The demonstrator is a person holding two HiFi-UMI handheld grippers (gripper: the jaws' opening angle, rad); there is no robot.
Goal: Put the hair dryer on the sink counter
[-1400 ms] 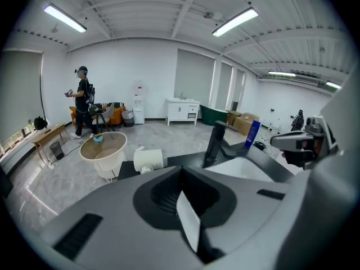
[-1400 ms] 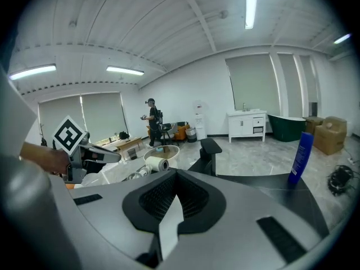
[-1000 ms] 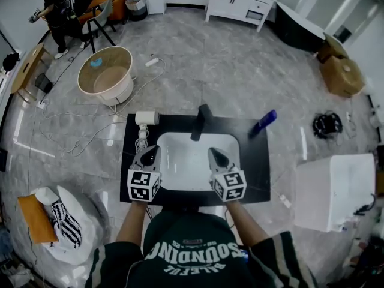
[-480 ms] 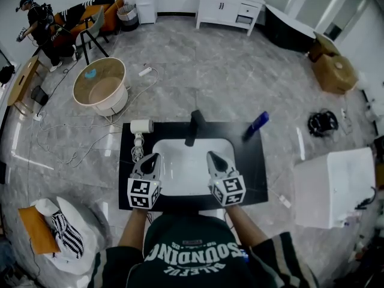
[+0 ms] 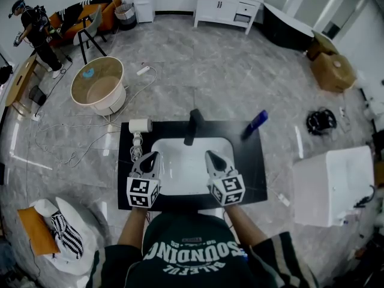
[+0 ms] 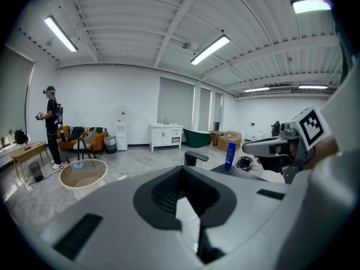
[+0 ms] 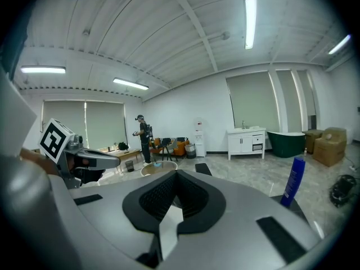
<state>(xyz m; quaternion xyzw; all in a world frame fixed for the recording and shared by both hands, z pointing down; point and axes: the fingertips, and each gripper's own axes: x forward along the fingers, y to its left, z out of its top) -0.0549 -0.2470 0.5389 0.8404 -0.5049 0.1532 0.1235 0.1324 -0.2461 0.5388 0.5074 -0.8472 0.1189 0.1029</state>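
Head view: the hair dryer (image 5: 140,125) lies on the black surface (image 5: 252,176), up in the back-left corner, just beside the white basin (image 5: 189,171).
Left: the left tool (image 5: 150,157) hovers over the basin's left edge, near the dryer but apart from it. In the left gripper view its jaws are pressed together with nothing between them.
Right: the right tool (image 5: 213,156) hovers over the basin's right side, well apart from the dryer. In the right gripper view its jaws meet with only a thin slit showing, and they carry nothing either.
Around it: the dark faucet (image 5: 192,125) stands behind the basin and the blue bottle (image 5: 254,123) sits at the back-right of the surface, both apart from the dryer.
Done: by my read the main job is finished, since the dryer rests on the surface and neither of the 2 tools touches it.
Left to do: looks like little or nothing, at most drawing both tools back toward the person.
Open question: the dryer sits close to the surface's left edge, and how steadily it rests there I cannot tell from this angle.
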